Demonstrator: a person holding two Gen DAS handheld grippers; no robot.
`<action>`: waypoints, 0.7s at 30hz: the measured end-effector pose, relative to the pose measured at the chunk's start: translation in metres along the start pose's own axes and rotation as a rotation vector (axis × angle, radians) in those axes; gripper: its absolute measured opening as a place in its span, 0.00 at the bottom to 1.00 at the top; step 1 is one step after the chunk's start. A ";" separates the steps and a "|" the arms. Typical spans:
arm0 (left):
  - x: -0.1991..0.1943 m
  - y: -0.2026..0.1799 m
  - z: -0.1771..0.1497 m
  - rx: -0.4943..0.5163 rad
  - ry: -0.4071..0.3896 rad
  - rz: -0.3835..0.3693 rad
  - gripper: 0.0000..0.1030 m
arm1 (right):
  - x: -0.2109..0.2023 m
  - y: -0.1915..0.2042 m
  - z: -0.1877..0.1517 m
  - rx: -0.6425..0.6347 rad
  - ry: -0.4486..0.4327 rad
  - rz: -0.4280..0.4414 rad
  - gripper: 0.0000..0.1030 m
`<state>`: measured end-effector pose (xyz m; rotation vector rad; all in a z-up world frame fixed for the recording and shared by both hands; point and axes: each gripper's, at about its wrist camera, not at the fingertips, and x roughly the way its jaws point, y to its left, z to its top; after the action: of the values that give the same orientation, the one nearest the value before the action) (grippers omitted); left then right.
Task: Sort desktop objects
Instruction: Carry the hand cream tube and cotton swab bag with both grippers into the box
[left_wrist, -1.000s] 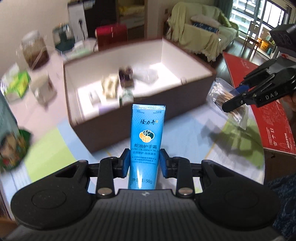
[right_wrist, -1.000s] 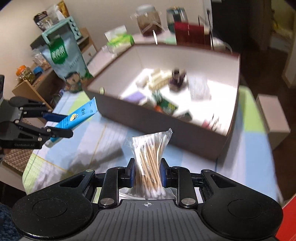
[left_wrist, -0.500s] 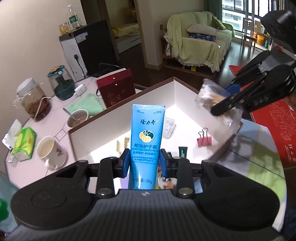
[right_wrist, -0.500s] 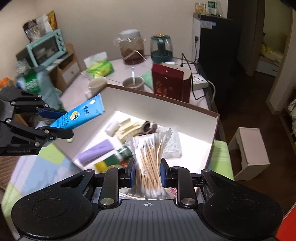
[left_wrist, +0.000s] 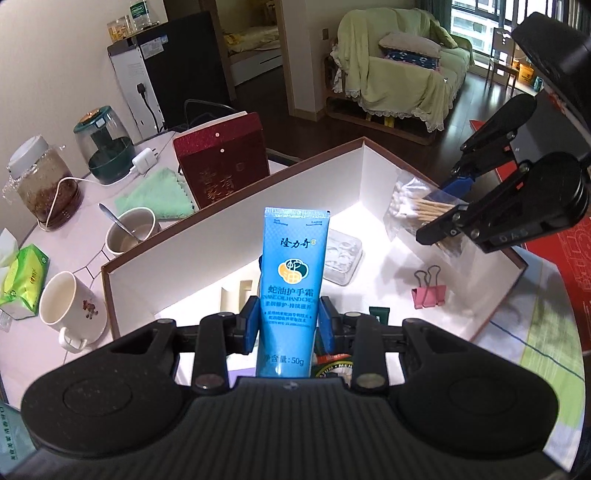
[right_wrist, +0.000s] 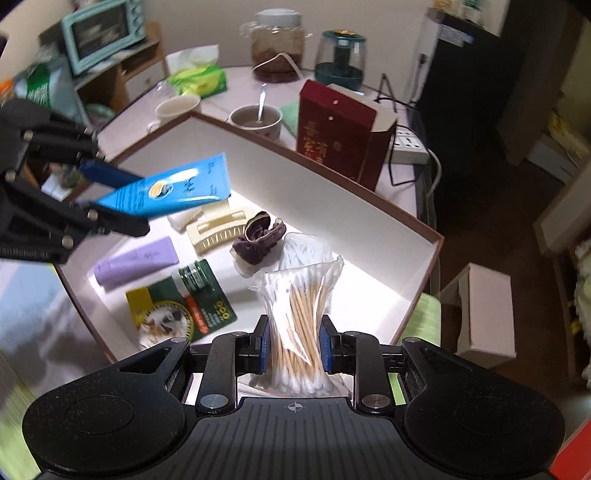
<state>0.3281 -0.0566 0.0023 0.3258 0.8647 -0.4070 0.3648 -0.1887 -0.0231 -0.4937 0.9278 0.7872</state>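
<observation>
Right now both tools hang over the open storage box (right_wrist: 332, 192), each loaded. The left gripper (left_wrist: 289, 319) has its fingers pinching the lower body of a blue hand cream tube (left_wrist: 291, 280), which stands up between them with its crimped end pointing away. The right gripper (right_wrist: 293, 349) has its fingers squeezed on a clear bag of cotton swabs (right_wrist: 299, 325), gripped near the bag's bottom, with the slack top flaring out beyond the fingertips.

The likeliest trouble is a poor landing. Below and ahead of the right fingers the box floor already carries a purple tube (right_wrist: 136, 260), a green packet (right_wrist: 184, 310), a comb (right_wrist: 218, 227) and a dark scrunchie (right_wrist: 260, 236), so a bag let go from this height could slide onto them or tip against the wall. The bag's film is slippery and soft, and I judge it may sag or slip through the fingers before release. The two tools are near each other over the same box, so a careless swing inward could knock them together.

Free floor seems to lie ahead and to the right of the left fingers, near the pink binder clip (left_wrist: 428, 291). The box walls rise ahead of both pairs of fingers, so lowering straight down looks safer than reaching forward.
</observation>
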 end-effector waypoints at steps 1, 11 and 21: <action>0.002 0.001 0.001 -0.004 -0.001 -0.001 0.27 | 0.003 0.000 0.000 -0.027 0.004 0.003 0.25; 0.023 0.003 0.004 -0.026 0.011 -0.022 0.27 | 0.039 0.009 -0.004 -0.299 0.062 -0.017 0.25; 0.036 0.008 0.002 -0.051 0.030 -0.027 0.27 | 0.049 0.011 -0.007 -0.402 0.064 0.004 0.73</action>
<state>0.3539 -0.0576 -0.0238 0.2737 0.9085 -0.4050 0.3698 -0.1679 -0.0690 -0.8715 0.8300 0.9717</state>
